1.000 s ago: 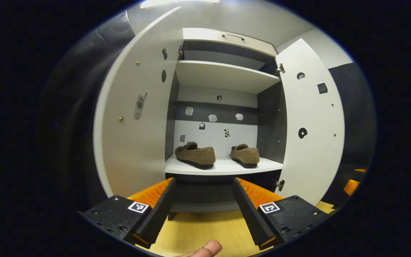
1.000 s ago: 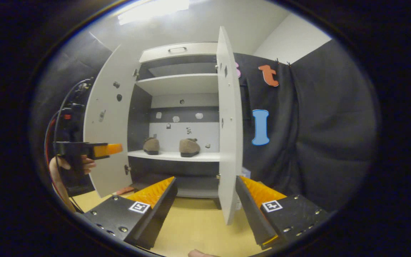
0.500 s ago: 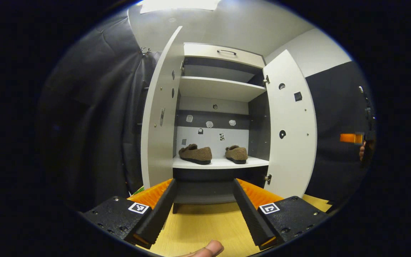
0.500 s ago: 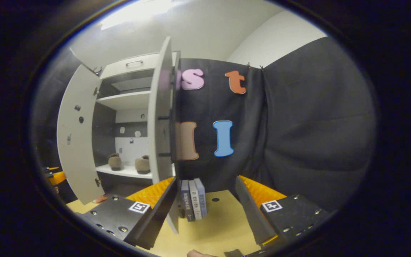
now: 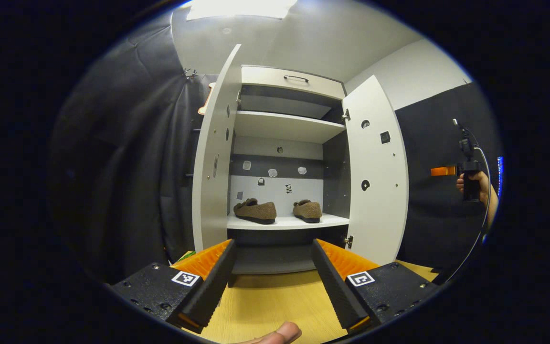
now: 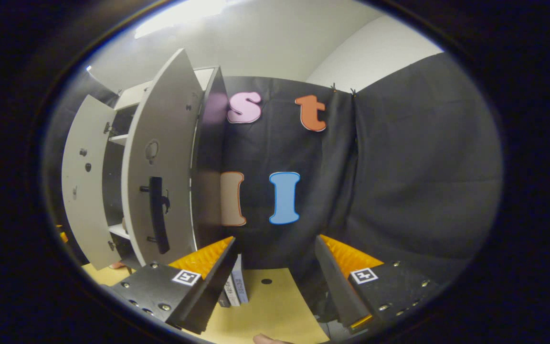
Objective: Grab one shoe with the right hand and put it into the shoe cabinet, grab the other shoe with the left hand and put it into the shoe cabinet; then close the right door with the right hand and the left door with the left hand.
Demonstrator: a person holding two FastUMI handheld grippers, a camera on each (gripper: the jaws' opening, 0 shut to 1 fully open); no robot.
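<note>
Two brown fuzzy shoes, one on the left (image 5: 256,210) and one on the right (image 5: 307,210), sit side by side on the lower shelf (image 5: 284,222) of the white shoe cabinet. Both doors stand open: the left door (image 5: 210,162) and the right door (image 5: 375,177). My left gripper (image 5: 272,272) is open and empty, held back from the cabinet front. My right gripper (image 6: 275,279) is open and empty, out beyond the right door (image 6: 160,162), looking at that door's outer face with its black handle (image 6: 157,215). In the left gripper view the right gripper (image 5: 447,170) shows far right, held by a hand (image 5: 480,184).
The cabinet stands on a wooden surface (image 5: 275,306). Several books (image 6: 234,289) stand against the black cloth wall beside the cabinet. An empty upper shelf (image 5: 284,126) and a drawer with a handle (image 5: 294,77) sit above the shoes. A cable (image 5: 478,229) hangs from the right hand.
My left gripper has drawn back from the cabinet, which looks smaller now. My right gripper has swung round the right door's edge to its outer, handle side.
</note>
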